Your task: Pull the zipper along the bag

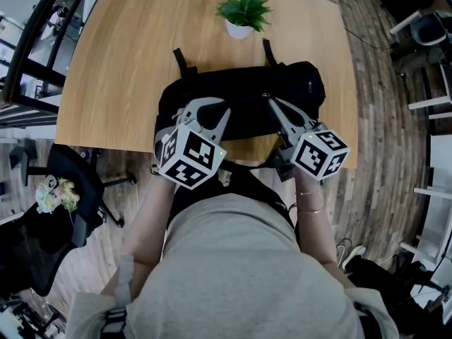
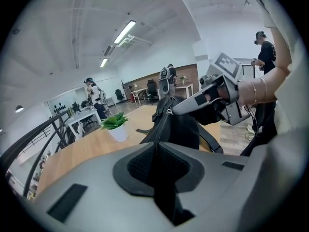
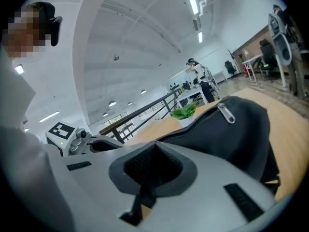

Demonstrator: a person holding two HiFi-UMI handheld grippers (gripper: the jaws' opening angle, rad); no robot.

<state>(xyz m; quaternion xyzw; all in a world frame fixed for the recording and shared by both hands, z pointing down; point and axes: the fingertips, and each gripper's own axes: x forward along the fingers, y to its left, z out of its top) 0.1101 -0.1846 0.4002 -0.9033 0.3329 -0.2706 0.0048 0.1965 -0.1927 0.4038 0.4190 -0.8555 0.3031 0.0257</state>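
A black bag (image 1: 240,90) lies on the wooden table (image 1: 120,62) near its front edge. My left gripper (image 1: 205,108) is at the bag's left part. In the left gripper view it (image 2: 155,146) is shut on a fold of the bag's fabric (image 2: 178,129), with the zipper line running up from the jaws. My right gripper (image 1: 270,101) reaches the bag's top middle, and its tip (image 2: 176,109) meets the zipper pull (image 2: 169,112). In its own view the right gripper (image 3: 153,148) is shut on a thin black strip. A second silver pull (image 3: 225,112) hangs on the bag (image 3: 236,134).
A potted green plant (image 1: 244,11) stands behind the bag at the table's far side. A black office chair (image 1: 63,182) is on the floor to the left. People stand at desks far off (image 2: 94,93). The bag's straps (image 1: 182,61) trail toward the plant.
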